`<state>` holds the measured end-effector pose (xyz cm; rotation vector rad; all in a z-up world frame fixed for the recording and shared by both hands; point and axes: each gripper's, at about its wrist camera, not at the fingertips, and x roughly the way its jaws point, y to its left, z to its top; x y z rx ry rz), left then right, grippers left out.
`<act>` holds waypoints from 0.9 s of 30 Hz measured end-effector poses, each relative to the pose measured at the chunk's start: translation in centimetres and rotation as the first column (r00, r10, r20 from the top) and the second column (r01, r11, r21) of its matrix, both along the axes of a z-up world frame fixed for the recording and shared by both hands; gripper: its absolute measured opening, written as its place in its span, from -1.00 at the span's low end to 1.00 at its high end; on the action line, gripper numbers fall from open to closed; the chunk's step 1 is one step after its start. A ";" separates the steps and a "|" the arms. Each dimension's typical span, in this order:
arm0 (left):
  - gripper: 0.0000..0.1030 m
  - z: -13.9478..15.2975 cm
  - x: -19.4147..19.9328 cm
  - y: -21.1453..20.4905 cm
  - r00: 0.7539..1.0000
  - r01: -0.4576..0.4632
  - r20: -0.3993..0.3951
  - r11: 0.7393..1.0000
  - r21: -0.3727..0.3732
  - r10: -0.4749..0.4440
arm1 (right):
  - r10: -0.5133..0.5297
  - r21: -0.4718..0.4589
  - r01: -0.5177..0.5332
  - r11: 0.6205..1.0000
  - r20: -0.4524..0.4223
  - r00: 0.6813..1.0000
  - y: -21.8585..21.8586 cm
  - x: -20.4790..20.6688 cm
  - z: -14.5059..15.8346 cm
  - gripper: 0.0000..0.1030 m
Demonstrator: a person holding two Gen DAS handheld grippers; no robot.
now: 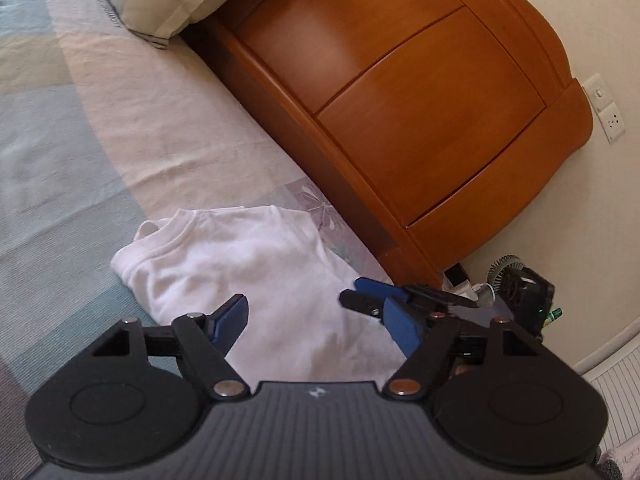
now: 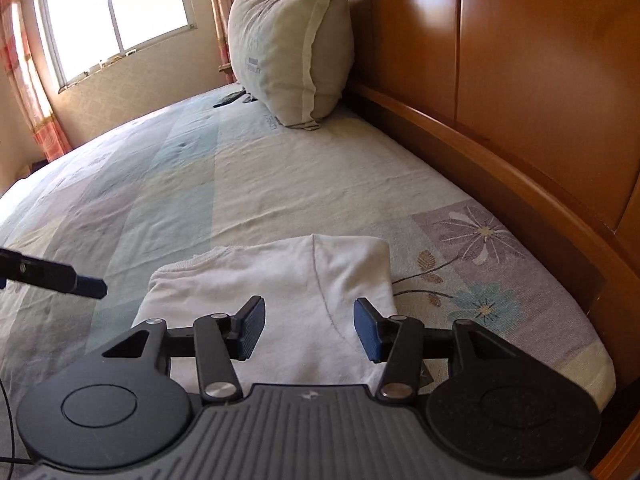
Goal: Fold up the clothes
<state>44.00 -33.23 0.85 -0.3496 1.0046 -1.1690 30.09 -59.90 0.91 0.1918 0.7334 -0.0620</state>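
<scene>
The left gripper [image 1: 316, 326] hangs over the folded white shirt [image 1: 256, 276] on the patchwork bedsheet [image 1: 120, 140], jaws spread wide with nothing pinched between its blue pads [image 1: 232, 322]. To its right the right gripper [image 2: 309, 330] stands about half open above the same shirt, also empty, just beside the wooden headboard [image 2: 520, 92].

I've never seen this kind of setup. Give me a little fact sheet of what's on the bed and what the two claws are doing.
place: bed with patchwork sheet, wooden headboard
garment: white shirt, folded, lying flat near the headboard
pillow: pale pillow leaning on the headboard
left claw: open, above the shirt, holding nothing
right claw: open, above the shirt, holding nothing
</scene>
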 end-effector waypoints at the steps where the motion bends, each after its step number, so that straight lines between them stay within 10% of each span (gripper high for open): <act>1: 0.45 -0.8 -0.1 -1.3 1.000 0.014 -0.002 1.000 0.019 -0.014 | -0.020 -0.009 0.019 1.000 -0.034 0.999 -0.1 0.4 -1.3 0.07; 5: 0.36 -5.4 -0.7 -2.1 0.999 -0.006 -0.053 0.992 0.130 0.013 | -0.059 0.058 0.060 0.997 -0.013 0.998 -1.6 -0.4 -3.3 0.13; 14: 0.51 -1.9 0.3 2.5 0.989 -0.150 0.019 0.980 0.127 0.149 | 0.055 0.032 -0.056 0.998 0.039 0.998 4.0 -3.2 0.6 0.32; 18: 0.54 -4.8 2.0 3.1 0.963 -0.229 -0.101 0.955 0.189 0.251 | 0.136 0.060 -0.139 0.989 0.038 0.990 7.6 -4.5 -0.1 0.32; 23: 0.56 -6.0 4.6 1.8 0.938 -0.284 -0.170 0.951 0.125 0.302 | 0.133 0.112 -0.133 0.985 0.004 0.991 9.8 -6.3 -2.0 0.36; 27: 0.55 -2.1 5.6 1.5 0.937 -0.345 -0.037 0.937 0.046 0.347 | 0.111 0.157 -0.101 0.982 -0.051 0.993 10.0 -7.7 -3.7 0.37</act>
